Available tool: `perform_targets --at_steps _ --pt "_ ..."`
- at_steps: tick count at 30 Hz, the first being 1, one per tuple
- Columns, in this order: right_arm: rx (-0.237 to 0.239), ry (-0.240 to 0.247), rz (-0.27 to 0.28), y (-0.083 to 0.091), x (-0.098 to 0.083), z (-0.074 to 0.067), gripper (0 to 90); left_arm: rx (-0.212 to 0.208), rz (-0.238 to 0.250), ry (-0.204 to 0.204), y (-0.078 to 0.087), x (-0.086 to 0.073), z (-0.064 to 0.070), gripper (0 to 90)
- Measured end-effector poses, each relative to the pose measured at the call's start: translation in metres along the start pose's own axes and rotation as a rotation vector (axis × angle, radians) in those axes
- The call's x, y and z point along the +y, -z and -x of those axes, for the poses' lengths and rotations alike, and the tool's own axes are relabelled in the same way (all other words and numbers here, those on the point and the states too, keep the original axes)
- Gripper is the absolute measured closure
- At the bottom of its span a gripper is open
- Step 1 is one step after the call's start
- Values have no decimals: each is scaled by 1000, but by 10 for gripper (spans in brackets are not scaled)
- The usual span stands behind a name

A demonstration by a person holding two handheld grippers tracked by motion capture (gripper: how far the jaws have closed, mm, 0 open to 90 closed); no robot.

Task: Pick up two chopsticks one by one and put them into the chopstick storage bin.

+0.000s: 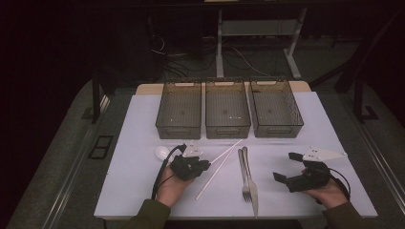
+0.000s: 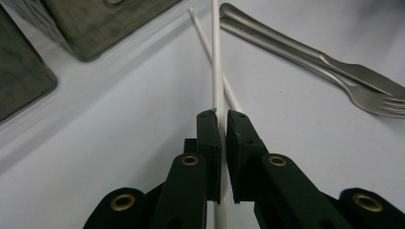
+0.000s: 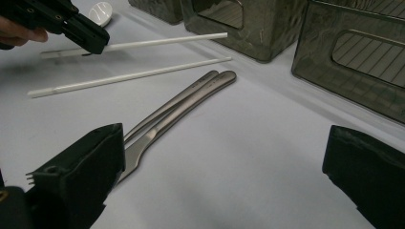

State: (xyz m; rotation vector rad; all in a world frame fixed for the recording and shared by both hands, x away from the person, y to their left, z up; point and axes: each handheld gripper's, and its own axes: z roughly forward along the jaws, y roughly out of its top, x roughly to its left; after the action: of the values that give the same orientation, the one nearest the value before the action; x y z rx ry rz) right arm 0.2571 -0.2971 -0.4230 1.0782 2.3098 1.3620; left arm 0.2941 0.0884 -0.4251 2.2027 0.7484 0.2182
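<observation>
White and thin, one chopstick is pinched between the nearly closed jaws of the left gripper, which grips it partway along its length; in the right gripper view that chopstick hangs clear of the counter, with its shadow below it; the second chopstick lies flat on the counter, just beside the held one and crossing under it in the left gripper view. The right gripper rests near the counter's front right corner with its jaws wide apart and nothing between them. A fork and a knife lie side by side, touching, between the two grippers, their tips toward the front edge; a white spoon sits to the left of the left gripper. Three grey baskets stand in a row along the far edge; bare counter lies open along the left edge and between the cutlery and the right gripper.
</observation>
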Motion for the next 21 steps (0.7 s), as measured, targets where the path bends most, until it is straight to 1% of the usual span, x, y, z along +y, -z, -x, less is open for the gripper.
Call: perform_targets --at_steps 2,4,7,10,14,17,20,21 --pt "5 -7 5 0 0 0 7 -12 5 -3 4 1 -2 837" --pt "6 -5 10 -1 0 0 7 -22 17 5 8 2 -5 837" --pt "14 -21 24 -3 -3 0 7 -37 31 14 13 2 -8 837" --pt "13 -7 18 -6 -6 0 7 -53 36 17 16 3 -9 837" --pt "14 -4 20 -7 -8 1 7 -72 24 -1 18 4 -10 836" --pt "10 -8 19 -7 -8 2 7 -81 26 -9 20 6 -9 837" --pt "4 -7 25 -7 -7 3 8 -84 30 -12 23 7 -9 837" --pt "4 -7 25 -7 -7 3 8 -83 27 -22 24 8 -9 837"
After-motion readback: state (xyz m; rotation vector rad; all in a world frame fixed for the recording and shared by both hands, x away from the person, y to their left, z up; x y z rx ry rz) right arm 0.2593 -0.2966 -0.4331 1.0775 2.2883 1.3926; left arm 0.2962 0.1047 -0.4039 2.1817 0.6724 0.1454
